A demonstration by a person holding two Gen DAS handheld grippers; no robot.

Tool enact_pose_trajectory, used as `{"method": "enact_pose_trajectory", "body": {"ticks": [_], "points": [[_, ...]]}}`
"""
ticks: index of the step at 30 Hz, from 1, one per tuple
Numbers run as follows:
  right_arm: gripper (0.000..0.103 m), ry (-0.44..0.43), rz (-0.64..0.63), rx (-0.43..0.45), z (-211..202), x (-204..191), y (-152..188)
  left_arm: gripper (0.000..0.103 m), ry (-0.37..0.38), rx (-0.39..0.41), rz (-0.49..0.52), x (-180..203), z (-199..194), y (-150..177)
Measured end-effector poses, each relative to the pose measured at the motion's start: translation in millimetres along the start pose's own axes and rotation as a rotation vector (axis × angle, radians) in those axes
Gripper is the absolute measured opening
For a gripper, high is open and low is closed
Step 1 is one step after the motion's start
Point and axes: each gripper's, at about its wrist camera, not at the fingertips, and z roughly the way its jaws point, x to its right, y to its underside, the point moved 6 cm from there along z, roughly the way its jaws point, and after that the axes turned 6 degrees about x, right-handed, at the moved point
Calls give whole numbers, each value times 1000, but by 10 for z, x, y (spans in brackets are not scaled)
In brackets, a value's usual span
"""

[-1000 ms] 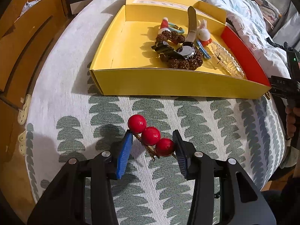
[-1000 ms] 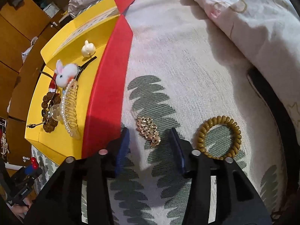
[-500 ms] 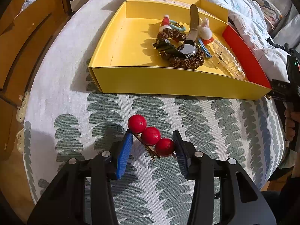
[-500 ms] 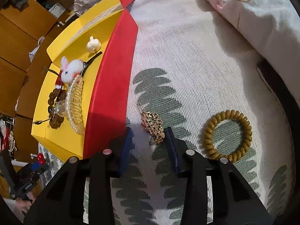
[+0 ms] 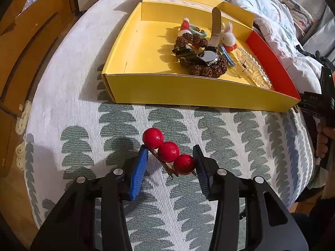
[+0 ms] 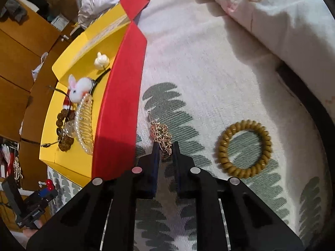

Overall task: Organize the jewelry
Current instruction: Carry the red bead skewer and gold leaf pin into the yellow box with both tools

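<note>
Bed (image 5: 69, 96) with leaf-print cover, on it lay yellow box (image 5: 188, 92), red-ball clip (image 5: 168, 151), gold clip (image 6: 161, 132), coil hair tie (image 6: 244, 146), quilt (image 6: 282, 6).
</note>
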Motion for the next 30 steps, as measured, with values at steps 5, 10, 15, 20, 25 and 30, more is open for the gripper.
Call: {"method": "enact_pose_trajectory", "body": {"ticks": [5, 10, 15, 20, 25, 30], "points": [[13, -17, 10, 73, -332, -6, -79, 45, -6, 21, 3, -2, -54, -26], [13, -61, -24, 155, -657, -301, -161, 45, 10, 63, 8, 57, -218, -98], [14, -173, -104, 154, -719, -857, -162, 45, 76, 126, -1, 189, -469, -334], [14, -203, -181, 100, -455, -1400, -134, 45, 105, 174, 0, 376, -575, -749], [14, -154, -197, 77, -138, -1610, -196, 45, 122, 137, 4, 505, -322, -1088], [14, -107, -174, 91, 141, -1632, -282, 45, 75, 91, -18, 445, 122, -1384]]}}
